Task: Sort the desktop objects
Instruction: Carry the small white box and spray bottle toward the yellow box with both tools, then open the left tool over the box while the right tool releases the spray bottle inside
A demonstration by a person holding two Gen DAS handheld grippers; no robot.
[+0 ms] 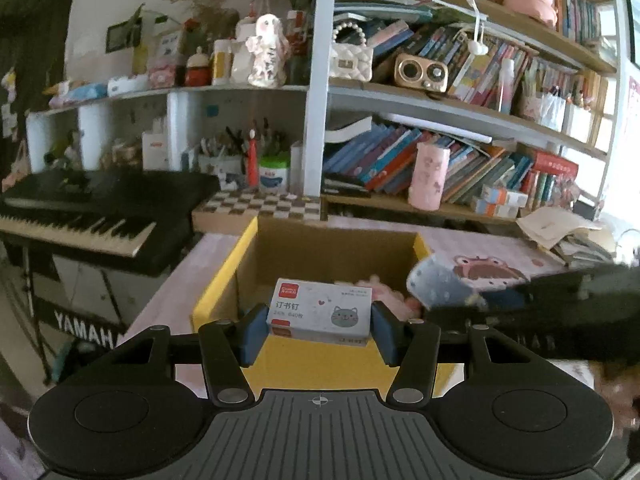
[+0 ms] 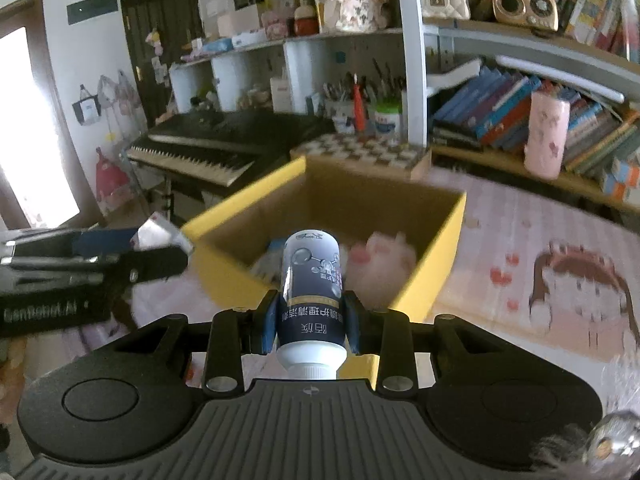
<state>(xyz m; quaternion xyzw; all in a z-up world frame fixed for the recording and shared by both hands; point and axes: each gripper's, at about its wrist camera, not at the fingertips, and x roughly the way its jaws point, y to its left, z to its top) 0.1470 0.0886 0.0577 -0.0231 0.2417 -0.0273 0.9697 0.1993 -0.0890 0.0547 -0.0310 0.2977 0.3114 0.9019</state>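
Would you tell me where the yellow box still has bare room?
The yellow box looks bare toward its far wall and left side; its near right corner is crowded by a pink plush. The patterned mat to its right is also free.

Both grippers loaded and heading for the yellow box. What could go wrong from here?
1. The left gripper and the right gripper converge on one yellow box, close together; they might collide over the opening.
2. The staple box is pinched only at its ends, so it could pivot or slip.
3. The bottle is held cap toward the camera near its lower end; released from above, it may bounce off the pink plush inside.
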